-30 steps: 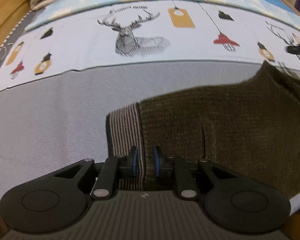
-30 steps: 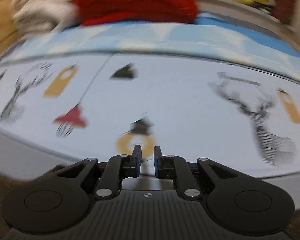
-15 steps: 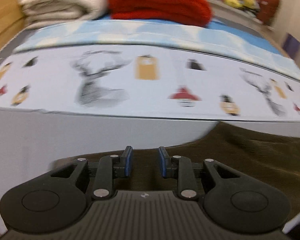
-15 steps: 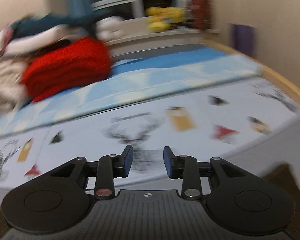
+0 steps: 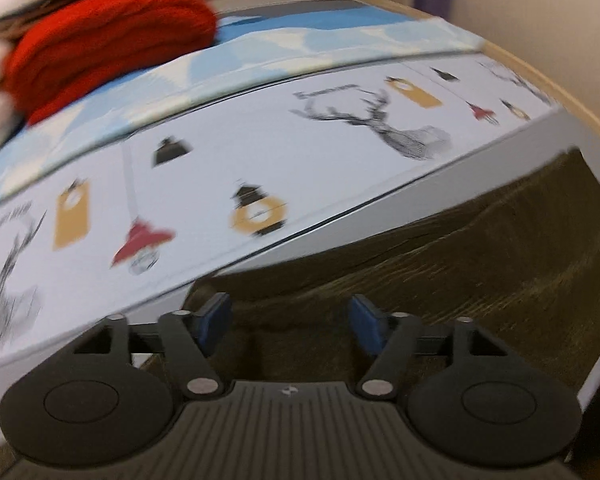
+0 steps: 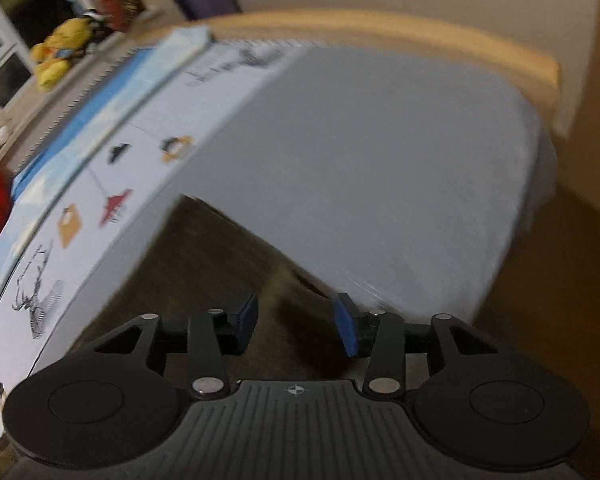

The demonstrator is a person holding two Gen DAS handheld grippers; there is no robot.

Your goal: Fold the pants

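Dark olive-brown pants lie flat on the grey part of the bed, near its front edge. My left gripper is open just above the pants, blue pads spread wide, nothing between them. In the right wrist view the pants show as a dark blurred patch under and ahead of my right gripper, which is open and empty. Both views are motion-blurred.
The bed has a grey sheet and a white cover printed with deer and lanterns. A red folded blanket lies at the back. A wooden bed frame rims the far end. Yellow soft toys sit on a shelf.
Both grippers have opened wide from nearly shut. Both cameras have swung to the right along the bed, and the left gripper has left the striped cuff end of the pants.
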